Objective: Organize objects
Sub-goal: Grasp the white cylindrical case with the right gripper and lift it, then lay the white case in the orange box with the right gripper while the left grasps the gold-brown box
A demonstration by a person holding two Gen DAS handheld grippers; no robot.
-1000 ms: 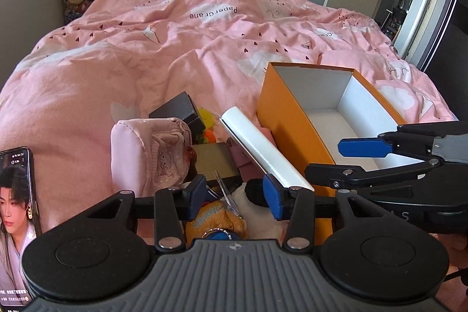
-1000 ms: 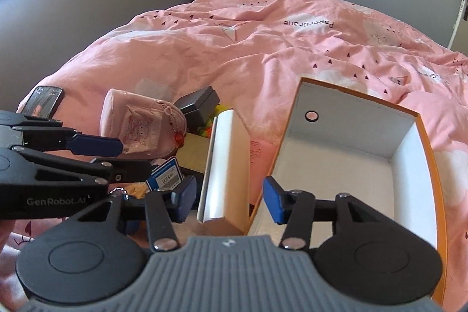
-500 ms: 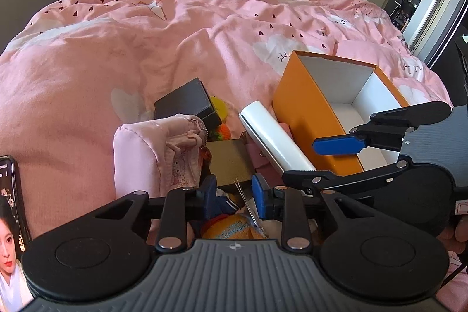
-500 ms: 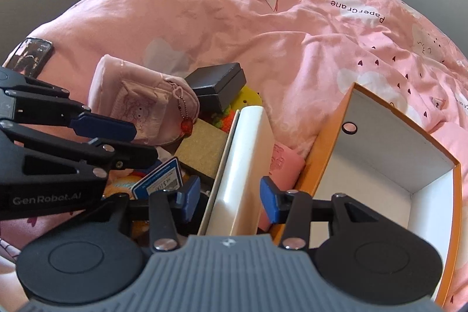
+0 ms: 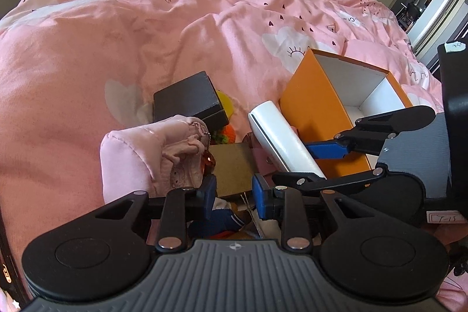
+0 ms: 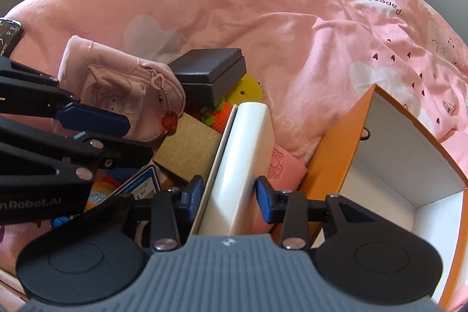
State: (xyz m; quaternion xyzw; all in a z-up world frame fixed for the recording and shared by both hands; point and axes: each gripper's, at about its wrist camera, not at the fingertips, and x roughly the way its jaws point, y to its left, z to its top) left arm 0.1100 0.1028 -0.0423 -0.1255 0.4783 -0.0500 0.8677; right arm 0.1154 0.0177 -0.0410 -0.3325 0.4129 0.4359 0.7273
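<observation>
Both grippers (image 5: 234,192) (image 6: 228,190) lower, narrower now.

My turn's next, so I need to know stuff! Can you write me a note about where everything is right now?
Right gripper: jaws closing around the white box, not clamped yet.
Left gripper: jaws narrow by the brown box; grip unclear.
Orange box: open beside the white box; the part in view looks empty.
Done: nothing packed.
Left: white box, black box, pink pouch, brown box.

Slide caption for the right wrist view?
Right gripper closing around white box beside the open orange box on a pink bedspread.
</observation>
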